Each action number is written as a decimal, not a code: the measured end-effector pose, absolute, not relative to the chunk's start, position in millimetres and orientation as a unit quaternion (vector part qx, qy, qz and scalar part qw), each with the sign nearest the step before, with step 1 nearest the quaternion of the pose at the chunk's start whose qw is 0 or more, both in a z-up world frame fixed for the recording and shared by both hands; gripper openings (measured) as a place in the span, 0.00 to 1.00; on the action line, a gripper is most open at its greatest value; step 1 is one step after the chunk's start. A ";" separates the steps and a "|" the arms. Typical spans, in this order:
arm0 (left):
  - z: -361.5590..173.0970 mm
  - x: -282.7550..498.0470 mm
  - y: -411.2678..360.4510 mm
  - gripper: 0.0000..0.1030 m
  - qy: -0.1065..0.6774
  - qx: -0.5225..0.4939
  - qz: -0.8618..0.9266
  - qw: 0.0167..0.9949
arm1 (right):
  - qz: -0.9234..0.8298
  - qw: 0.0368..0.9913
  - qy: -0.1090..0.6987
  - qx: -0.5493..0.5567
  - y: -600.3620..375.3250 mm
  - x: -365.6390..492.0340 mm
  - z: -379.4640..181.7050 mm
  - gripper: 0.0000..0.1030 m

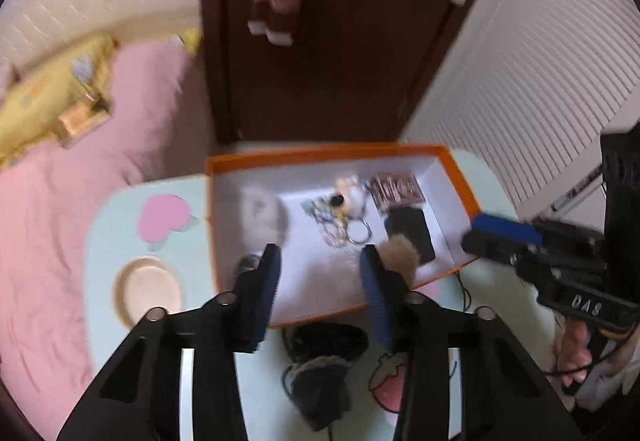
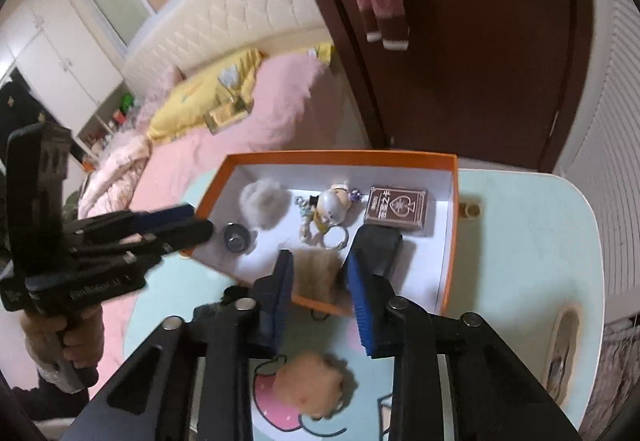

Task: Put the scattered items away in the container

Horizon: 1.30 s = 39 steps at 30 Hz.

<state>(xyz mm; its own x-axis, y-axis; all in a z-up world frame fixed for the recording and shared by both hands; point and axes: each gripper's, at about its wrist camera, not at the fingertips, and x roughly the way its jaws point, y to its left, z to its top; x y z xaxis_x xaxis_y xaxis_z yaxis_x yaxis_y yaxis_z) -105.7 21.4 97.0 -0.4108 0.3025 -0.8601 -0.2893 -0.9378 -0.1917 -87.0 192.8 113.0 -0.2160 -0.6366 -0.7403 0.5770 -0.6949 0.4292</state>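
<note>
Beyond my jaws lies the orange box [image 2: 450, 225], open, white inside. In it are a grey pompom [image 2: 262, 201], a keychain [image 2: 326, 217], a brown card pack [image 2: 396, 211] and a black case [image 2: 380, 247]. A peach pompom [image 2: 310, 385] lies below my right jaws, outside the box.

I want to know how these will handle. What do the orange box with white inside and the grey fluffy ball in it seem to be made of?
The orange box with white inside looks like cardboard, matte: thin straight walls, sharp folded corners. The grey fluffy ball looks like soft fur or plush, probably synthetic: its outline is fuzzy and it has no shine.
</note>
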 end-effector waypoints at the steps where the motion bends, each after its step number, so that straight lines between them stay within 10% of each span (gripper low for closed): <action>1: 93.2 -111.1 24.5 0.33 -0.002 -0.523 0.833 0.177 | -0.767 0.398 -0.028 0.502 187.3 -93.0 111.0 0.26; 16: 81.7 -130.0 23.3 0.33 -0.029 -0.556 0.811 0.180 | -0.668 0.421 0.050 0.612 130.7 -120.5 50.3 0.25; 39: 31.8 -151.7 75.6 0.35 -0.019 -0.655 0.723 0.219 | -0.739 0.423 -0.108 0.513 208.1 -112.9 102.4 0.23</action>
